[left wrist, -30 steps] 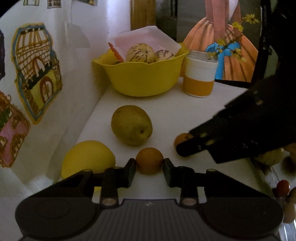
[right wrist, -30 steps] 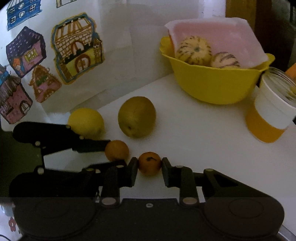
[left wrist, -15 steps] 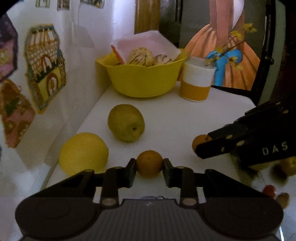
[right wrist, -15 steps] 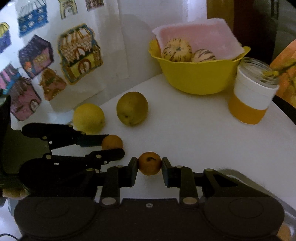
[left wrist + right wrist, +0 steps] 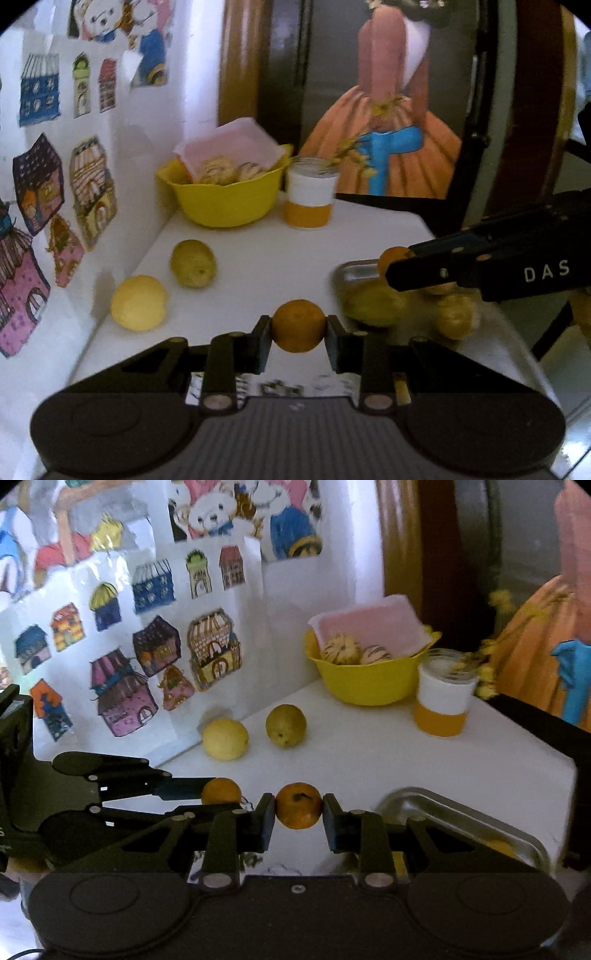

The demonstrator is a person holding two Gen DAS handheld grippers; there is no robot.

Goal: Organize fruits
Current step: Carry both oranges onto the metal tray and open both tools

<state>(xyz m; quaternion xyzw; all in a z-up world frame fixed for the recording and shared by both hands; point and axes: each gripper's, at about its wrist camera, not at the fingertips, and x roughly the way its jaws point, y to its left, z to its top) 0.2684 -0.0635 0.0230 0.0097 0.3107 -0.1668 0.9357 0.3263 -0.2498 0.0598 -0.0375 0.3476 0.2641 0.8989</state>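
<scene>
My left gripper is shut on a small orange, lifted above the white table. That gripper and its orange also show at the left of the right wrist view. My right gripper is shut on a second small orange. It reaches in from the right of the left wrist view, holding its orange over a metal tray with several yellowish fruits. A lemon and a green pear lie on the table near the wall.
A yellow bowl with striped melons and a pink cloth stands at the back, beside a white and orange jar. A wall with house drawings bounds the left side. The metal tray sits at the table's right front edge.
Both grippers have pulled back and up from the table, each carrying its orange. The lemon, pear and bowl look farther away, and the metal tray has come into view.
</scene>
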